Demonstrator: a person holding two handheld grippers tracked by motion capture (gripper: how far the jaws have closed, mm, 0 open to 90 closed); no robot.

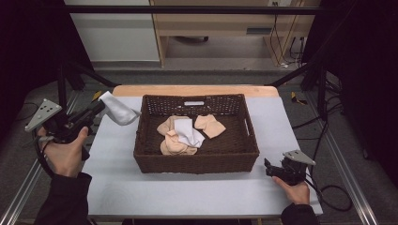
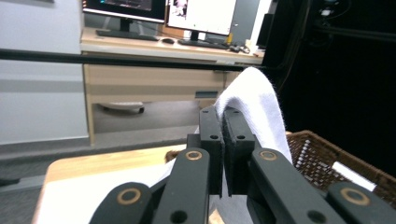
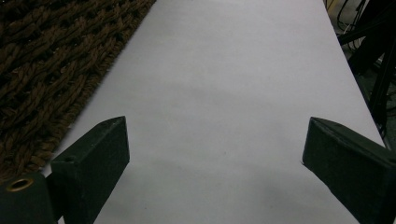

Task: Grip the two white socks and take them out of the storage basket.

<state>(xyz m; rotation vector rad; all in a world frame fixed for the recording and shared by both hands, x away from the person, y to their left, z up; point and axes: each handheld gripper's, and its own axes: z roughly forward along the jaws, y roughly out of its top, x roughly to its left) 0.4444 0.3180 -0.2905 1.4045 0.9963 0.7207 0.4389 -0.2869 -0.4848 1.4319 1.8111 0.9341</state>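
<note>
A dark brown wicker basket (image 1: 196, 161) stands in the middle of the table. Inside it lie peach socks (image 1: 177, 144) and a white sock (image 1: 189, 132). My left gripper (image 1: 97, 108) is raised off the table's left side, shut on another white sock (image 1: 118, 109) that hangs toward the basket's left rim. In the left gripper view the white sock (image 2: 256, 107) drapes over the closed jaws, my left gripper (image 2: 222, 116) pinching it, with the basket (image 2: 327, 158) to the right. My right gripper (image 1: 268, 166) rests on the table by the basket's front right corner, open and empty (image 3: 215, 140).
The white table top (image 1: 187, 192) has a wooden far edge (image 1: 195, 90). Black frame bars and cables run along both sides. A desk with monitors (image 2: 205, 16) stands beyond the table. The basket wall (image 3: 51, 60) lies left of the right gripper.
</note>
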